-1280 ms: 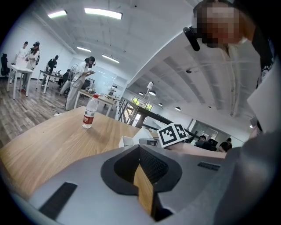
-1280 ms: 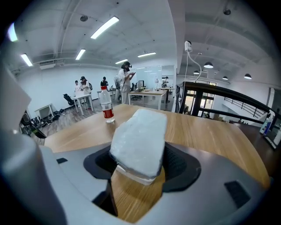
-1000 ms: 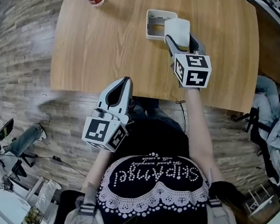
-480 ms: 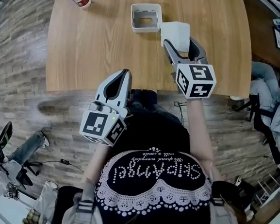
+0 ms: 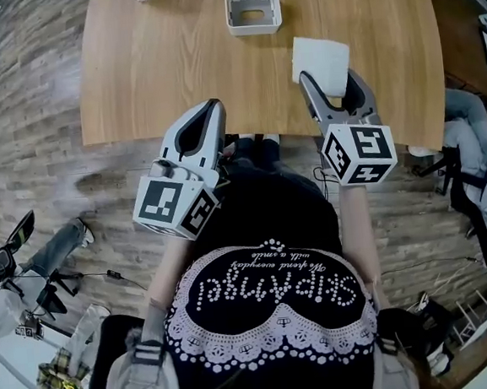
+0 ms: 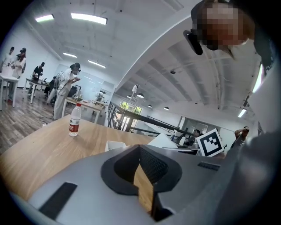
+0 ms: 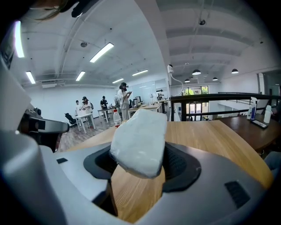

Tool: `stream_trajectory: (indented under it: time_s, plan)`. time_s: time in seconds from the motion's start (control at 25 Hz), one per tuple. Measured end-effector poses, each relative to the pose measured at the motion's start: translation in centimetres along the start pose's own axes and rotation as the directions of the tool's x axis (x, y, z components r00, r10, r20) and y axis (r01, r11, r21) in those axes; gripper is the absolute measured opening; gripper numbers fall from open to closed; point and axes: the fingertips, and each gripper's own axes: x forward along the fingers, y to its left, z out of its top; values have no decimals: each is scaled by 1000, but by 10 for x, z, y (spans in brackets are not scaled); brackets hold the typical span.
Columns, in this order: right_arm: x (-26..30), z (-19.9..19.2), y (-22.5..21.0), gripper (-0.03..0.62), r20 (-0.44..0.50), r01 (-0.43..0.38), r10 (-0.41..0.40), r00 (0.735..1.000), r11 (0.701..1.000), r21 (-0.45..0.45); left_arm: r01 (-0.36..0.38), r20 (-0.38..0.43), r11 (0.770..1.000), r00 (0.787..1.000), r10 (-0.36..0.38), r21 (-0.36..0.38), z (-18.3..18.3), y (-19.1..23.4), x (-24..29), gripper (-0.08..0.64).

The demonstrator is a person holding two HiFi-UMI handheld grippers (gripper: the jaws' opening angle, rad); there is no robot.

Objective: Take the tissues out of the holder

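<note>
- right gripper (image 5: 330, 80): fingers clenched on a white pack of tissues (image 5: 319, 56); the pack sticks out ahead of the fingers, tilted, lifted off the surface (image 5: 172, 60)
- pack is over the near right part of the surface, close to the edge by the person, well apart from the holder
- holder (image 5: 232, 14): white, open top, stands upright toward the far side of the surface, left of the pack in the head view; open wood between holder and pack
- left gripper (image 5: 211, 106): fingers (image 5: 190, 147) closed tip to tip, nothing between them; held over the near edge of the surface, left of the right gripper, touching nothing
- bottle (image 6: 75, 121): clear with a red label, upright at the far left of the surface, apart from the holder
- left gripper view: the gripper's own body covers most of the holder, only its top rim shows
- right gripper view: the pack fills the middle and blocks much of the surface behind it
- around: wood plank floor (image 5: 24, 107); other people (image 6: 68, 88) standing at tables far back in the room
</note>
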Motion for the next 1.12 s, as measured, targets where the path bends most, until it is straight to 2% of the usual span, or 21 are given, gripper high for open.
stream_trajectory:
  time_s: [0.28,0.44,1.0,1.12]
  plan:
    - [-20,-19,1,293,-3,-5,5,1000,995,98,-31,7,1000,1000,31,-7,0,8,-6,6]
    - [-36,-32,6,293,-12,-6,8,1000,993,115,-58,22,998,998,58,-6,3,16,-10,6]
    - [-65,-19,11,293,28,10,-11,1000,1000,10,-92,28,996,995,92,3,10,32,-13,6]
    - [-68,-16,15,293,36,11,-10,999,999,-43,-98,30,995,995,98,4,10,33,-14,6]
